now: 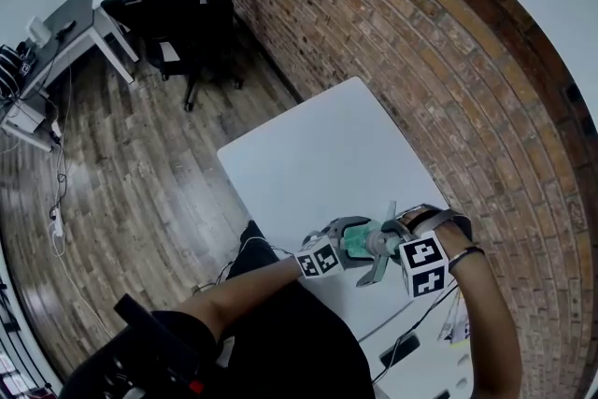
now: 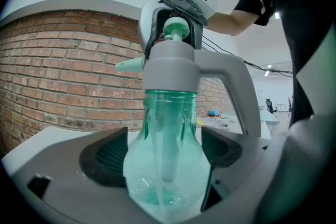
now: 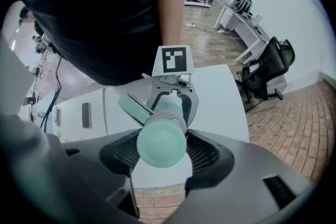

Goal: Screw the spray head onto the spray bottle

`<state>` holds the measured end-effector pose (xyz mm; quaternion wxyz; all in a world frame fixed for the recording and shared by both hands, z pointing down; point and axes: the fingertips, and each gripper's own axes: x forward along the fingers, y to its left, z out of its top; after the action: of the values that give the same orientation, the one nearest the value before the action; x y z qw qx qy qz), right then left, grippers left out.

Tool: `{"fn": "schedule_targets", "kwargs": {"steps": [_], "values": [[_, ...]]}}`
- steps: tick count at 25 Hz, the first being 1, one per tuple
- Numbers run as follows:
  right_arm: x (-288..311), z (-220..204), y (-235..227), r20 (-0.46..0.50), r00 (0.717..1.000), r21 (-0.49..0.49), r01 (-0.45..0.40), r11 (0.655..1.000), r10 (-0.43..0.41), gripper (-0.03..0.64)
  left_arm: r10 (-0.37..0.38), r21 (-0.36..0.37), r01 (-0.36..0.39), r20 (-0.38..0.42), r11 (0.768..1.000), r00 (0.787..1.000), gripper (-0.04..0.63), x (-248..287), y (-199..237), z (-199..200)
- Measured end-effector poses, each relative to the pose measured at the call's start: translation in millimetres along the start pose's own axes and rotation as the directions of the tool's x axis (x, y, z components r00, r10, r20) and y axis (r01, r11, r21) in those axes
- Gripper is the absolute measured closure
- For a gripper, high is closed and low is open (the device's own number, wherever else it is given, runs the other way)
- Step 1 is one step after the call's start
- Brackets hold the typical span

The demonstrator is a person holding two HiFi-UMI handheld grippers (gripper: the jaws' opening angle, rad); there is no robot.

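Holding a translucent green plastic spray bottle (image 2: 168, 170) by its bulbous lower body with the left gripper (image 2: 165, 157), black mesh pads (image 2: 107, 157) clenched against both of its sides. Standing upright in the left gripper view, over the near part of a white rectangular table (image 1: 308, 163). Showing a pale dip tube (image 2: 167, 139) running down inside the ribbed neck toward the rounded base. Capped by a grey plastic spray head (image 2: 170, 68), its collar seated over the bottle's mouth; how far threaded, impossible to tell. Carrying a pale green nozzle (image 2: 128, 64) pointing left in that view, a long grey trigger lever (image 2: 233, 86) curving down on the right, and a round mint-green top knob (image 3: 161, 141). Grasped around that top from above by the right gripper (image 3: 160, 152), jaws closed against either side of the spray head. Seen in the head view between the two grippers, bottle toward the left and spray head toward the right, near a red brick wall (image 1: 420, 61).
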<state>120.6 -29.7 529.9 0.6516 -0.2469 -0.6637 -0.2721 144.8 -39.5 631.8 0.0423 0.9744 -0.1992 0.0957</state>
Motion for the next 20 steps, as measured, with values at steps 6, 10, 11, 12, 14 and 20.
{"fn": "schedule_targets", "kwargs": {"steps": [6,10,11,12,14,20], "values": [[-0.4,0.6,1.2,0.064,0.998,0.174,-0.019,0.985,0.008,0.359,0.004,-0.002,-0.004,-0.001,1.000,1.000,0.175,0.2,0.6,-1.1],[-2.9,0.0,-0.3,0.123,0.992,0.291,-0.041,0.956,0.005,0.360,-0.002,-0.004,0.002,-0.006,1.000,1.000,0.175,0.6,1.0,-0.7],[-3.2,0.3,-0.7,0.131,0.991,0.301,-0.039,0.953,0.000,0.360,-0.002,-0.004,0.002,-0.006,1.000,1.000,0.175,0.3,0.7,-1.0],[-3.2,0.5,-0.8,0.136,0.991,0.306,-0.037,0.951,-0.005,0.360,-0.002,-0.004,0.002,-0.006,1.000,1.000,0.175,0.0,0.3,-0.7],[-3.2,0.1,-0.8,0.142,0.990,0.325,-0.039,0.945,-0.008,0.360,-0.005,-0.004,0.005,-0.007,1.000,1.000,0.175,0.1,0.0,0.3],[-6.6,1.5,-2.3,0.218,0.976,0.469,-0.094,0.878,-0.012,0.362,-0.015,0.005,0.015,-0.005,1.000,1.000,0.175,0.1,-1.7,1.1]]}}
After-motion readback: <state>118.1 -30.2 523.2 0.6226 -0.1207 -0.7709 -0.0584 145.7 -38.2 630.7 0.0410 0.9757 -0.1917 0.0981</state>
